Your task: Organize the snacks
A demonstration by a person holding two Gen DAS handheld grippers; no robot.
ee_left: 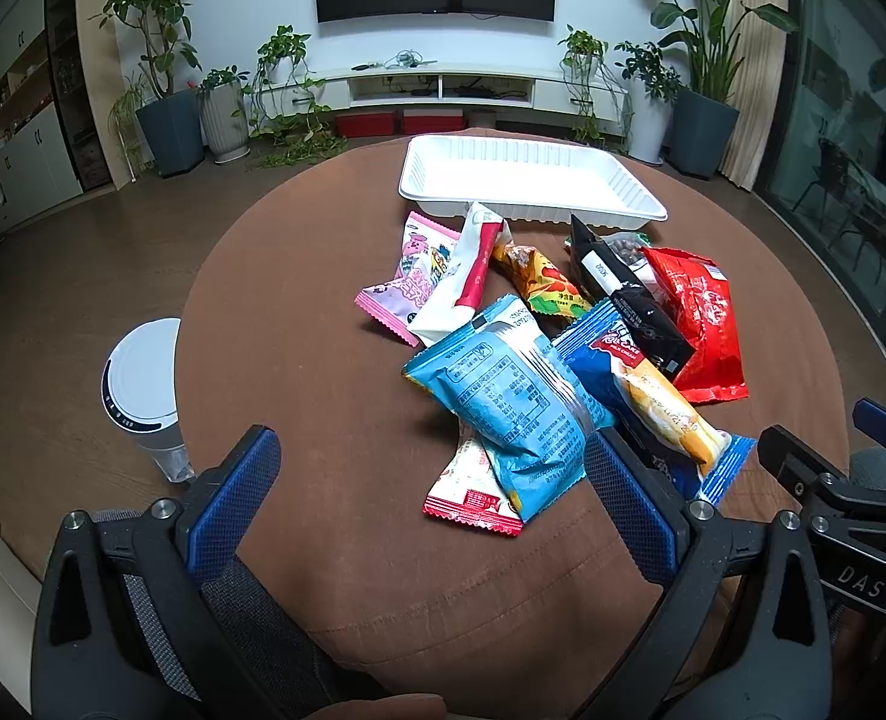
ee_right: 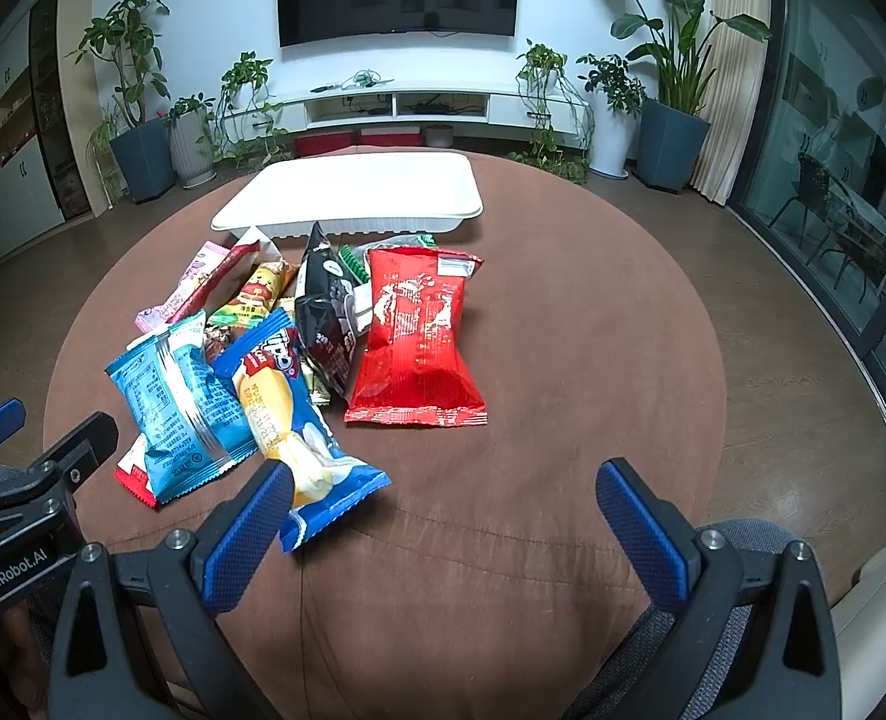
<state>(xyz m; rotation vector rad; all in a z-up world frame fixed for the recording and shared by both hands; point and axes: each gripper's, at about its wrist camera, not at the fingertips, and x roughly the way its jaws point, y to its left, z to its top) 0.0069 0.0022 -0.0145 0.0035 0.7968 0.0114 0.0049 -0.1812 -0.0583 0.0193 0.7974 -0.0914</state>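
Observation:
A heap of snack packets lies mid-table in front of a white ribbed tray (ee_left: 431, 192) (ee_right: 275, 204) with nothing in it. Nearest are a light blue packet (ee_left: 508, 390) (ee_right: 173, 402) and a dark blue roll-cake packet (ee_left: 652, 396) (ee_right: 299, 426). Behind them lie a red bag (ee_left: 703, 324) (ee_right: 419, 336), a black packet (ee_left: 628, 294) (ee_right: 323, 318), an orange packet (ee_left: 538, 279), a pink packet (ee_left: 407, 282) and a white-and-red packet (ee_left: 463, 276). My left gripper (ee_left: 437, 468) is open near the light blue packet. My right gripper (ee_right: 443, 501) is open over bare cloth, its left finger by the roll-cake packet.
The round table wears a brown cloth (ee_left: 299, 324) (ee_right: 592, 324). A white cylindrical appliance (ee_left: 143, 390) stands on the floor at the table's left. Potted plants, a TV and a low white cabinet line the far wall. Glass doors run along the right.

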